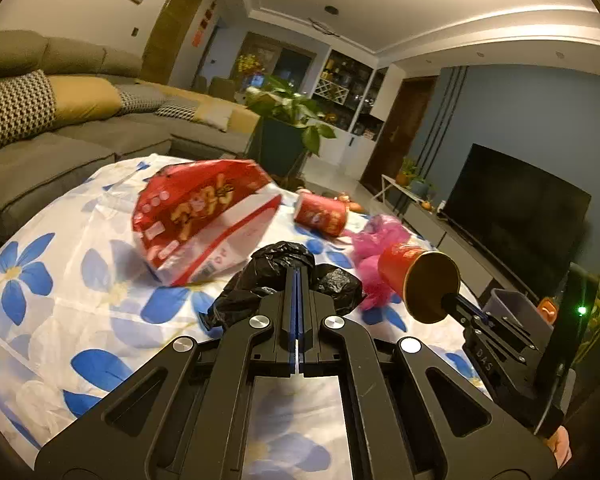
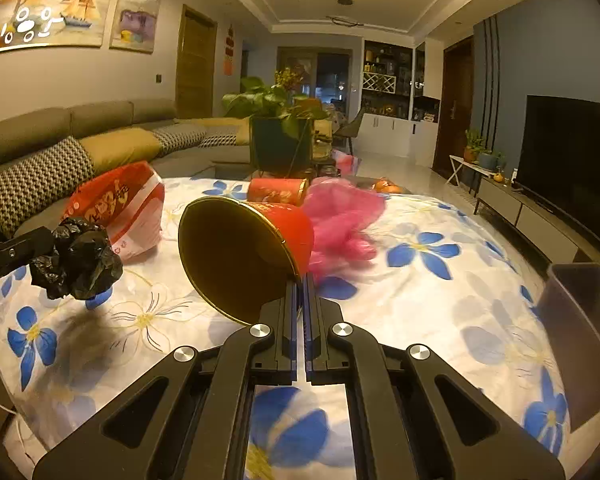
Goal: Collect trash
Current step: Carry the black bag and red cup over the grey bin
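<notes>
left tongs (image 1: 299, 280) pinch a crumpled black plastic bag (image 1: 278, 280) above the floral table (image 1: 80, 320). right tongs (image 2: 302, 284) grip a red paper cup (image 2: 252, 248) by its rim; a grey bin (image 2: 580, 340) sits at their right, past the table edge.
</notes>
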{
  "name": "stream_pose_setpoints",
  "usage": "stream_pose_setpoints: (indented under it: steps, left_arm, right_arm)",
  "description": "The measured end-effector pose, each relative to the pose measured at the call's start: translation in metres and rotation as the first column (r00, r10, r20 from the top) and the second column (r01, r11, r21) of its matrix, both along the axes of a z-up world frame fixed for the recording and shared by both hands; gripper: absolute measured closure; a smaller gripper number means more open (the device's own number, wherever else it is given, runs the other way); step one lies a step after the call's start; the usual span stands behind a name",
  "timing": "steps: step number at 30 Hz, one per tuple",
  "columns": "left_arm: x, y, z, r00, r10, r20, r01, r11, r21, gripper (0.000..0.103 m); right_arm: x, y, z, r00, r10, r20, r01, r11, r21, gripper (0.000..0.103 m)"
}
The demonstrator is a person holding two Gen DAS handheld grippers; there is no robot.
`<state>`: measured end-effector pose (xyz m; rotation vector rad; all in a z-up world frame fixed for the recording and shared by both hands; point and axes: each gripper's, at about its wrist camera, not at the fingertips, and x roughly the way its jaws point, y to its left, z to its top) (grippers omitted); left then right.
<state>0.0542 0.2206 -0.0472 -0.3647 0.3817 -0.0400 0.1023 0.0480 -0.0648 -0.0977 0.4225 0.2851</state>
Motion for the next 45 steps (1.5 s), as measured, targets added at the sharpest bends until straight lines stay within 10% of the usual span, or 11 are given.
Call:
stream_pose_setpoints:
  steps: [26,45]
  left_arm:
    - [0.021,-0.115,0.031,0.977,-0.208,0.055,0.201,0.972,0.121,0.103]
    - [0.066,-0.256,0.049,0.879,-0.466,0.097,0.445,0.878,0.178,0.103]
  right_arm:
    - [-0.036,-0.109,0.026,0.979,-0.189,0.081,0.182,0.979,0.093,0.100]
    - [-0.046,-0.228,0.040,0.874,-0.470,0.125,0.452,0.879,0.148,0.100]
